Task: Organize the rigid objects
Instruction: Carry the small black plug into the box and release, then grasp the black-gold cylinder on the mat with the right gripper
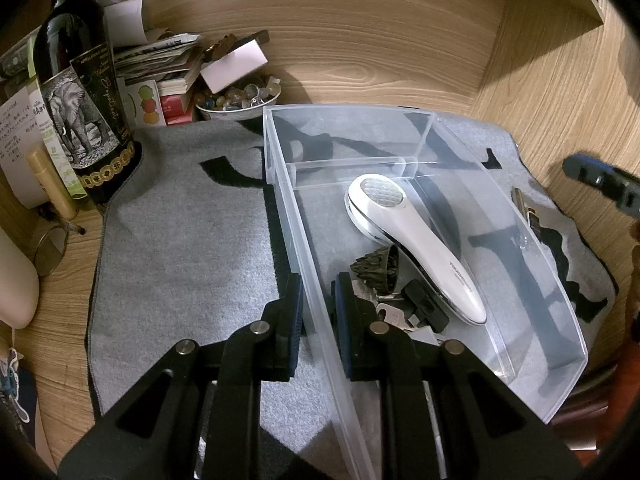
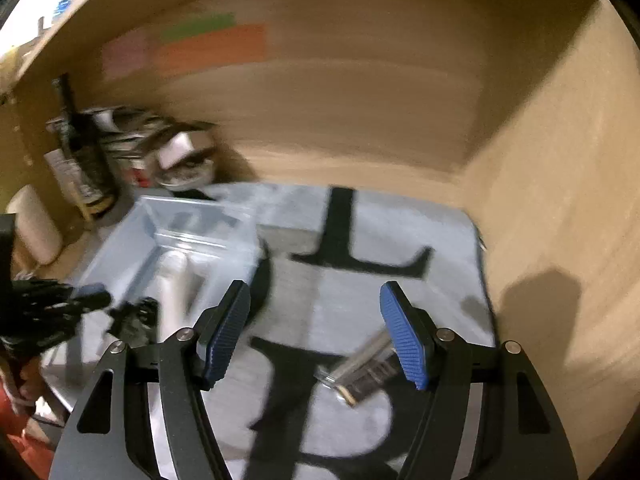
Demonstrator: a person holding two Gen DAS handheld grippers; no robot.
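A clear plastic bin (image 1: 280, 184) stands on a grey mat (image 1: 180, 240) with black letters. Inside it lie a white handheld device (image 1: 412, 248), a black ridged piece (image 1: 380, 268) and a bunch of keys with a black fob (image 1: 416, 308). My left gripper (image 1: 318, 308) is shut on the bin's left wall, one finger inside and one outside. The right wrist view is blurred: my right gripper (image 2: 316, 332) stands open over the mat, right of the bin (image 2: 192, 236), with nothing between its fingers. A small clear-and-dark bar-shaped item (image 2: 360, 372) lies on the mat just under its right finger (image 2: 404, 336).
At the back left stand a dark wine bottle (image 1: 80, 92), a stack of papers and boxes (image 1: 160, 56) and a bowl of beads (image 1: 236, 104). Round glasses (image 1: 50, 244) lie at the left. Wooden walls (image 1: 540, 80) close in the back and right.
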